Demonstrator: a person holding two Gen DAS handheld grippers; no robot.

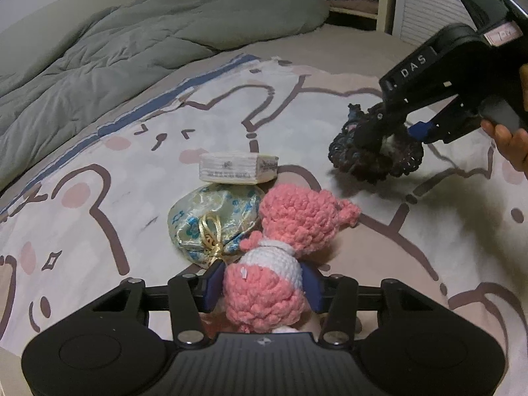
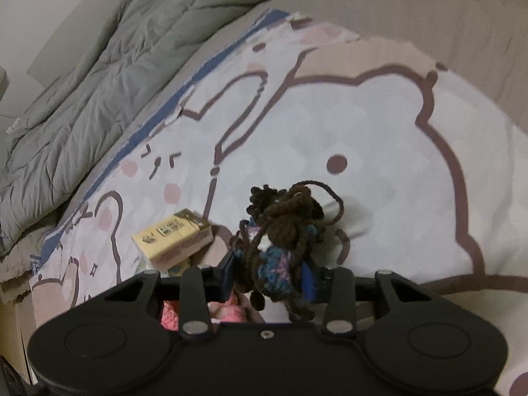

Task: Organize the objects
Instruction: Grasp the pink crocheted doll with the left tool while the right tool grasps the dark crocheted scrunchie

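Your left gripper is clenched on the pink-and-white crocheted doll, its blue pads pressing the white waist; the doll rests on the bear-print bedsheet, touching the pale floral drawstring pouch. Your right gripper, angled steeply down, grasps the dark brown-and-blue crocheted yarn toy against the sheet. The small cream printed box lies just behind the pouch.

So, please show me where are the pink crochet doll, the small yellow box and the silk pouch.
pink crochet doll point(image 1: 264, 283), left wrist view, on its white middle band.
small yellow box point(image 2: 173, 242), right wrist view, on its front face.
silk pouch point(image 1: 211, 211), left wrist view, on its patterned top.
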